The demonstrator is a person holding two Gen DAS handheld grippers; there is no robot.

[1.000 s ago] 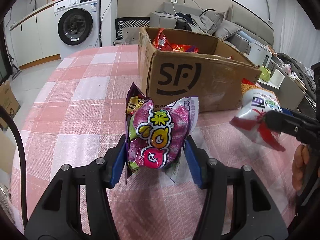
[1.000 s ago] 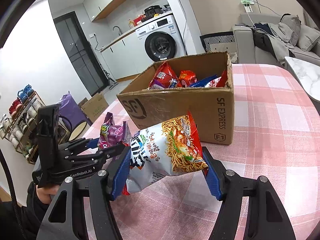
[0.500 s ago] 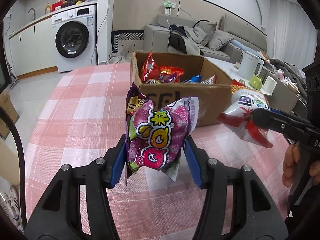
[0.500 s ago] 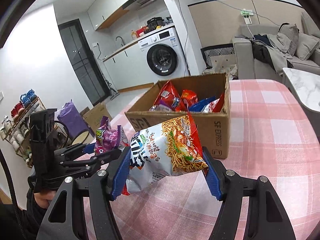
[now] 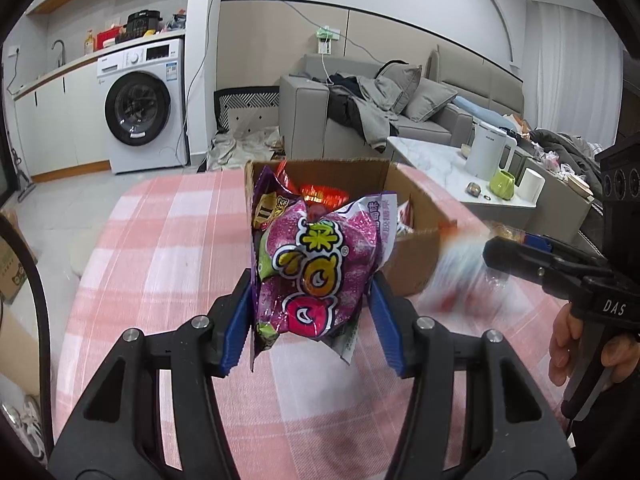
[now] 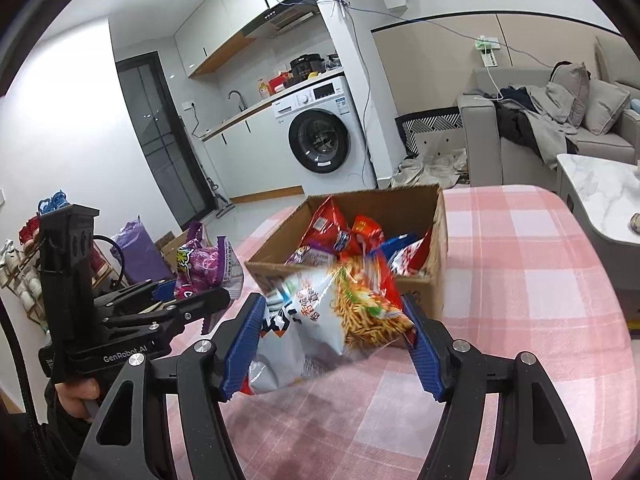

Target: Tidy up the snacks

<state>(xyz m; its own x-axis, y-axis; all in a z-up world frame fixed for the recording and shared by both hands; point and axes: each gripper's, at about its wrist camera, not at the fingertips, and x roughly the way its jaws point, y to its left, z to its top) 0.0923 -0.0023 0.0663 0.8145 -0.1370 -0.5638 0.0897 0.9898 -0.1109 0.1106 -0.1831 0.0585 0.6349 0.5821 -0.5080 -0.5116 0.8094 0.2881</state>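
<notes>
1. At 9 o'clock of the right wrist view, the left hand-held gripper [image 6: 202, 300] is partly closed, its blue pads pressed on a purple snack bag [image 6: 202, 266] that stands upright between them, clear of the desk [image 6: 540, 280].
2. In its own view that purple snack bag [image 5: 316, 272] fills the centre, and the left hand-held gripper [image 5: 312, 316] clamps its lower half.
3. At 12 o'clock behind the bag sits an open cardboard box [image 5: 416, 248] on the pink checked desk [image 5: 160, 248], with red packets inside.
4. The right hand-held gripper [image 6: 334, 340] is about half open, gripping a white and orange noodle snack bag [image 6: 340, 312] held above the desk, just before the cardboard box [image 6: 438, 240].
5. At 3 o'clock of the left wrist view that noodle snack bag [image 5: 460, 276] shows blurred, beside the box.
</notes>
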